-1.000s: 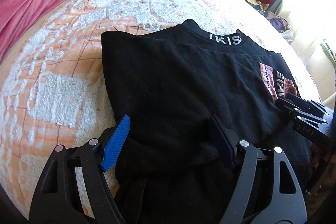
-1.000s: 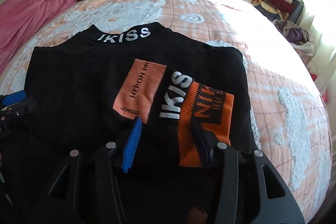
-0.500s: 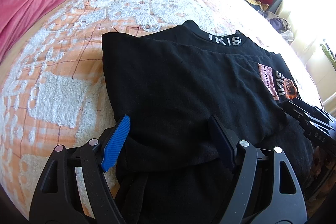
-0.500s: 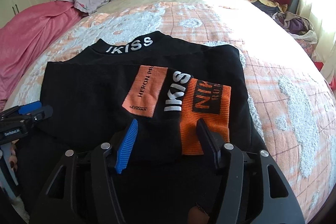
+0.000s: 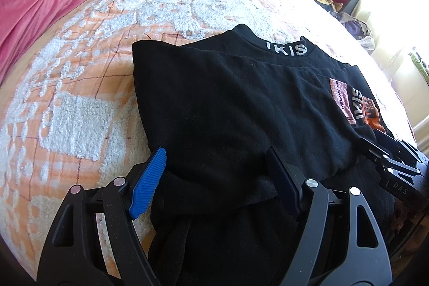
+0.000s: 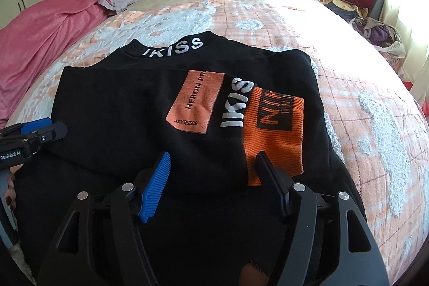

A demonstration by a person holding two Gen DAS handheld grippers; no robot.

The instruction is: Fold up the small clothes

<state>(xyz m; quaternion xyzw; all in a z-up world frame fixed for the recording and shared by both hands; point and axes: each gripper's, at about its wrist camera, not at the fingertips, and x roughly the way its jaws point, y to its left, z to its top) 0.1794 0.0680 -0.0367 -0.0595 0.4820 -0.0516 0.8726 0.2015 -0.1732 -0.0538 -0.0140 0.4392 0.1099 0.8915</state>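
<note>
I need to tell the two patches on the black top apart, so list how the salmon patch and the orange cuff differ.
The salmon patch is pale and smooth; the orange cuff is brighter and ribbed. The patch carries small dark lettering reading HERON PR; the cuff has a black block with orange letters. The patch lies left of the white IKISS lettering, the cuff right of it, nearer the right tongs. Both lie flat on the black top.

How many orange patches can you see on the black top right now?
2: a flat orange label mid-chest, and the ribbed orange cuff just right of it on the black top. Folds may hide others.
</note>
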